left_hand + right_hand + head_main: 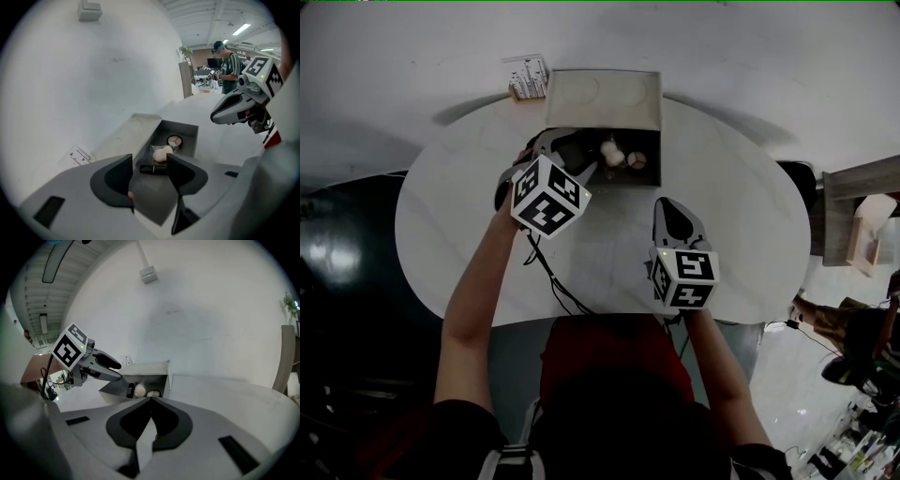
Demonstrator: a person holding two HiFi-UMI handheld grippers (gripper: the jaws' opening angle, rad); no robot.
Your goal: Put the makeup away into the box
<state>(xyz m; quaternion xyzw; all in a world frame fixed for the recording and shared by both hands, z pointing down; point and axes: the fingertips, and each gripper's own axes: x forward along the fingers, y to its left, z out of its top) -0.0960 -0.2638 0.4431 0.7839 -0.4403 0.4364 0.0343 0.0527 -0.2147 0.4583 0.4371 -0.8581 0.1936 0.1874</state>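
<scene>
A grey box (653, 167) stands open at the far side of the white oval table (750, 234), its lid (605, 98) folded back. Inside lie a black tube (153, 169), a pale sponge in clear wrap (162, 153) and a round compact (174, 140). My left gripper (565, 155) hovers over the box's left part, jaws apart with nothing between them (150, 161). My right gripper (675, 211) rests low over the table to the right of the box, its jaws together and empty (151, 401).
A small printed card (527, 77) lies at the table's far edge, left of the lid. A black cable (548, 272) trails across the table from the left gripper. A white wall stands behind. Shelving (853, 216) stands to the right, and a person (229, 65) stands far off.
</scene>
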